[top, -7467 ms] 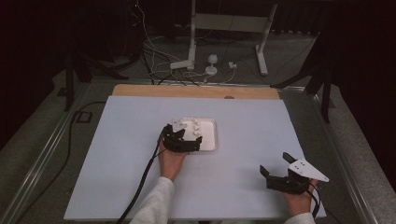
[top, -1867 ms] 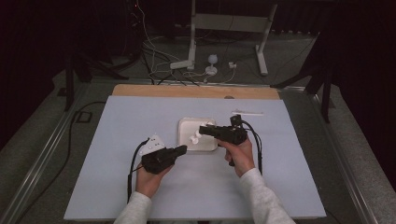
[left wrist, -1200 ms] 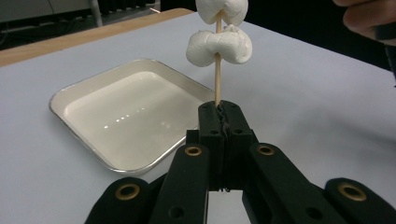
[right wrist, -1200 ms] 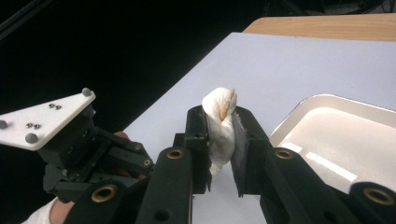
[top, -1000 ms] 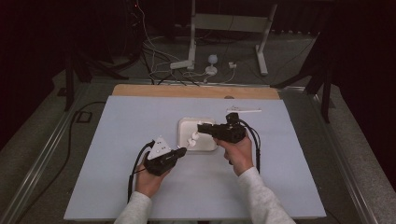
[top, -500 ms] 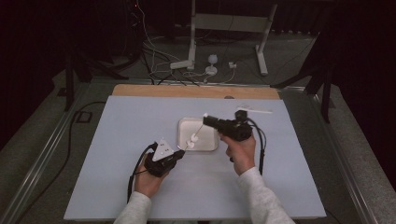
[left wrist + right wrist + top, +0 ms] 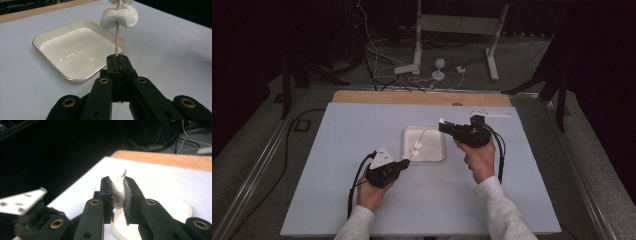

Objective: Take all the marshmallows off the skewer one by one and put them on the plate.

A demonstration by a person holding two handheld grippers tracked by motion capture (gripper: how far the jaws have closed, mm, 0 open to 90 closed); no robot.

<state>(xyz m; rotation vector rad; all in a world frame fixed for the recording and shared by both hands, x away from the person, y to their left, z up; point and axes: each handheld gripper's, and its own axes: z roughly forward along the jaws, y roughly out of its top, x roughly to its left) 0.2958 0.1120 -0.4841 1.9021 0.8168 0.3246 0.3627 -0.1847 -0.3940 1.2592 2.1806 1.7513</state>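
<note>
Table [image 7: 337, 200], tray [image 7: 434, 152] unchanged. Right gripper [image 7: 443, 124] has lifted off the tray and pulled back right, jaws pinching a squashed marshmallow [image 7: 118, 191]. Left gripper [image 7: 406, 161] stayed put, clamped on the skewer [image 7: 116, 40], one marshmallow already threaded. Next one likely goes on.

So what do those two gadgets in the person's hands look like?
Each is a black two-jaw gripper: left gripper, right gripper. The flat black links carry brass-ringed holes. A grey three-cornered plate tops the left one. A black cable trails from each. The person wears pale long sleeves.
</note>
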